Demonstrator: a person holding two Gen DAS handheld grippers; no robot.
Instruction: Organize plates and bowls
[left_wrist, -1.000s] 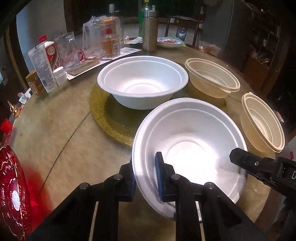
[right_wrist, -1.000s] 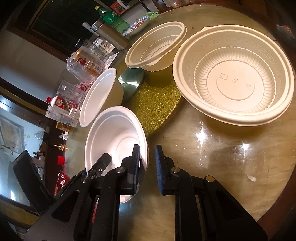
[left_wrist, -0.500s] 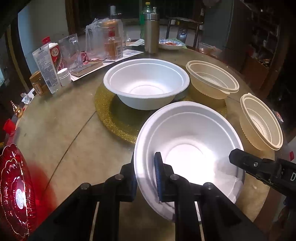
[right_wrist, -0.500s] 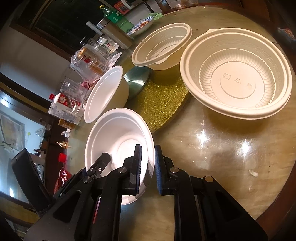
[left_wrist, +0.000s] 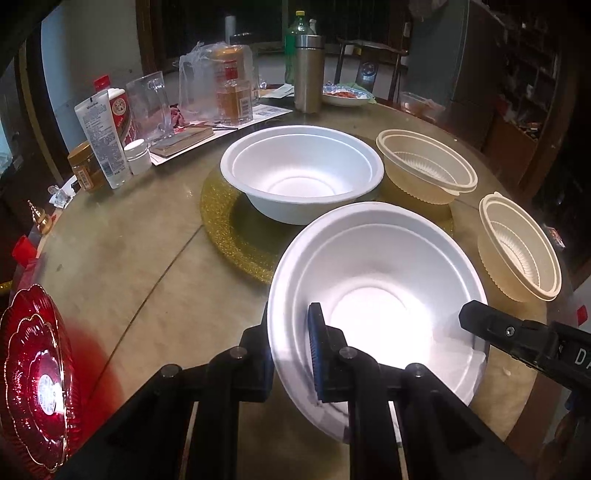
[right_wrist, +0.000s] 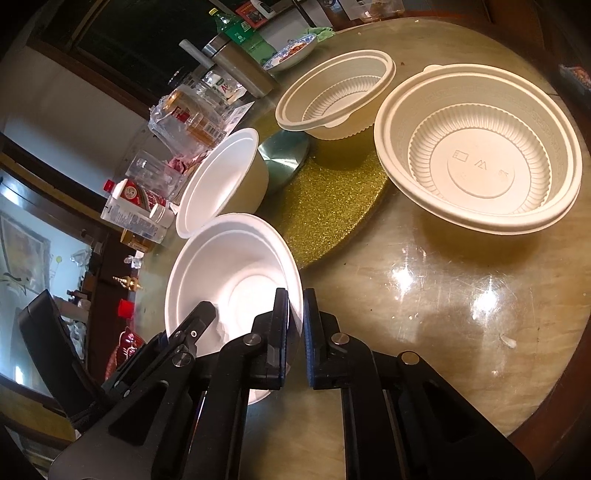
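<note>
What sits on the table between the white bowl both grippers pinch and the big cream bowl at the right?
Nothing: bare glossy table separates the white bowl from the big cream bowl; right wrist view.

Left gripper (left_wrist: 291, 354) angled down toward the table, jaws clamped tight on the near rim of the white bowl (left_wrist: 376, 295), one finger outside the wall, one inside. Right gripper (right_wrist: 295, 332) tilted down too, jaws pinched shut on the same bowl's rim at the opposite side. Its black finger (left_wrist: 495, 328) shows at the right edge of the left view.
</note>
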